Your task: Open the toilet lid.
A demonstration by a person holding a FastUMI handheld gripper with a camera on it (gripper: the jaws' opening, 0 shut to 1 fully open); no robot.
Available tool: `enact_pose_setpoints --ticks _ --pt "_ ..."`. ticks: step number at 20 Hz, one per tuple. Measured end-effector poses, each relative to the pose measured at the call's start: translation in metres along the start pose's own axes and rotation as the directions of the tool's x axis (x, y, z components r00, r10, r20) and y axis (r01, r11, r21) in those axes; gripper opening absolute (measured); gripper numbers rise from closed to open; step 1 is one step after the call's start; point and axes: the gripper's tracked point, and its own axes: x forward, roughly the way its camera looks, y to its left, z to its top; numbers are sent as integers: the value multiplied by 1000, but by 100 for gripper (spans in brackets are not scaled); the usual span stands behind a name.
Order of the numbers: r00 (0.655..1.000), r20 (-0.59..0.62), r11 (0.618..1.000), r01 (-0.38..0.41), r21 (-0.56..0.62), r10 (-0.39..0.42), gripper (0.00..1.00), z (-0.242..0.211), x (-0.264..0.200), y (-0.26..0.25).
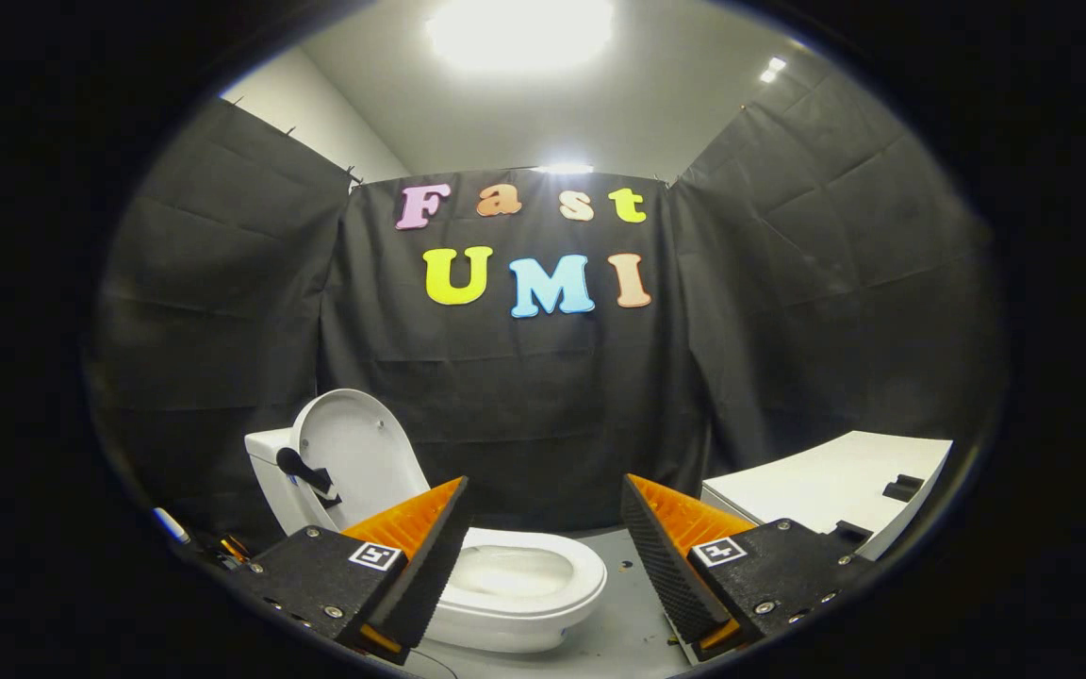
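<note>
Standing upright already, the white oval plastic toilet lid [354, 453] leaned back against the white ceramic cistern [265, 471], w/ the white ceramic toilet bowl [543, 585] open below it, just ahead of and partly behind the gripper's left finger. The gripper [543, 556] had its fingers wide apart, nothing between them but bowl rim and grey floor [628, 632]; neither pad touched anything. Judged from this, the lid step looked done or near done.

Handling, as a guess: lid looked like a rigid moulded plastic shell, light-to-moderate, glossy so prob. slippery on flat faces. Hinged at the back, so it would swing on an arc rather than lift straight. Best hold was likely the thin free edge, now at the top of the raised lid, pinched front-to-back, since the broad face gave the pads nothing to close round. A dark lever-like fitting [303, 471] sat in front of the lid's lower left side; couldn't tell what it was, maybe a handle. Not fragile, but it could bang if let drop.

Off to the right, beyond the right finger, was a white flat-topped worktop-like unit [816, 490] w/ small dark bits on it, well apart from the toilet. Some small items lay on the floor left of the left finger, too small to identify.
</note>
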Motion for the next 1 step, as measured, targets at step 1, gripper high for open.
enact_pose_setpoints --ticks 1 --pt "1000 1 1000 -1 2 1 96 0 1 0"
